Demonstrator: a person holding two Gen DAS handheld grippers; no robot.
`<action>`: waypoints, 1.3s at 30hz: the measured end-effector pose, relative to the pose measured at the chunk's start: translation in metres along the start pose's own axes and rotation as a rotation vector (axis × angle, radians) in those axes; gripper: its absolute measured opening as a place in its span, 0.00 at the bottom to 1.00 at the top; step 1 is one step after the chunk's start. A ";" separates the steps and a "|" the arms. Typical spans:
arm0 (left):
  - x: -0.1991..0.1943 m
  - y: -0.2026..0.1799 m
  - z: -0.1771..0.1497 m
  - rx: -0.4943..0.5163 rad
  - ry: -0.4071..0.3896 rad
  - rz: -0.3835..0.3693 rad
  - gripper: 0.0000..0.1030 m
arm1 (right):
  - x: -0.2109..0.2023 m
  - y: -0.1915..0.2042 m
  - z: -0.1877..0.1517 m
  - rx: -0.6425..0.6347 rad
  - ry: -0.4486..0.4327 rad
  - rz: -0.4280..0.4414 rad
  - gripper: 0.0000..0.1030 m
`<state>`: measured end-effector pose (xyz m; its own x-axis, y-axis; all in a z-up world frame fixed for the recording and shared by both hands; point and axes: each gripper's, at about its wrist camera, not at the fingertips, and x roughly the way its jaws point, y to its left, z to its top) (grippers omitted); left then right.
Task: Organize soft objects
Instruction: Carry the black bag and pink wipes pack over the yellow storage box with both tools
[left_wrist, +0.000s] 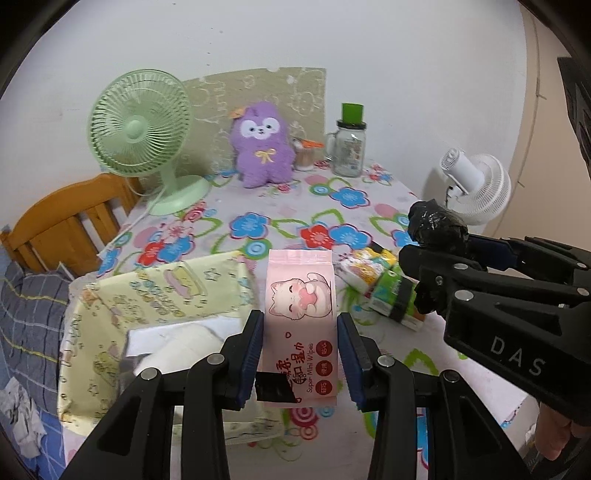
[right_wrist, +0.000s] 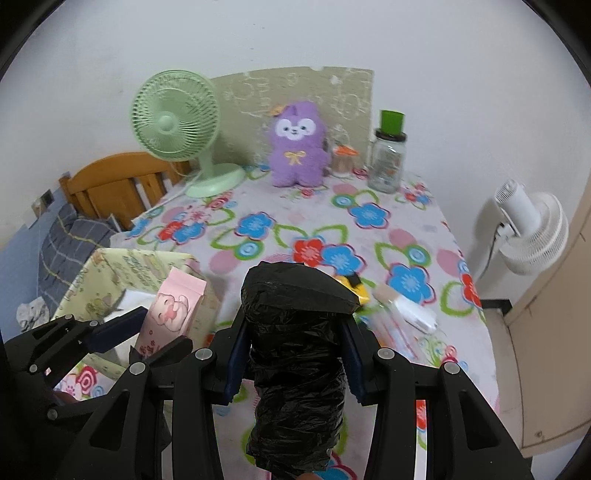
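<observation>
The left gripper (left_wrist: 300, 354) is closed on a pink wipes pack (left_wrist: 301, 295) printed with a cat, held above the table edge beside a yellow bin (left_wrist: 155, 295). The right gripper (right_wrist: 295, 354) clamps a black bag roll (right_wrist: 295, 332) upright. The floral table (right_wrist: 369, 221) behind carries a purple plush (right_wrist: 297, 147), a green fan (right_wrist: 173, 118) and a jar (right_wrist: 386, 155).

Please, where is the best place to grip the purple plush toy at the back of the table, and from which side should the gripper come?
Probably the purple plush toy is best gripped across its body below the head, approaching from the front. It sits upright facing the cameras; the green fan is at one side, the small jar close at the other, and a board behind. Both grippers are occupied now.
</observation>
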<state>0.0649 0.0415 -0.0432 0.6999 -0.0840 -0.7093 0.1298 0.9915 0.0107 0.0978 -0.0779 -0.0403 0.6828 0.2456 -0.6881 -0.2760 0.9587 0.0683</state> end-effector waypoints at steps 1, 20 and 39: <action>-0.001 0.003 0.000 -0.005 -0.002 0.004 0.40 | 0.000 0.004 0.002 -0.008 -0.002 0.007 0.46; -0.020 0.055 -0.002 -0.099 -0.043 0.094 0.40 | 0.002 0.072 0.030 -0.143 -0.042 0.099 0.47; -0.013 0.112 -0.014 -0.192 -0.017 0.184 0.40 | 0.034 0.133 0.042 -0.228 -0.011 0.188 0.46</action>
<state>0.0604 0.1546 -0.0422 0.7112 0.0997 -0.6959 -0.1357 0.9907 0.0032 0.1127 0.0643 -0.0247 0.6120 0.4189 -0.6708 -0.5427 0.8394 0.0291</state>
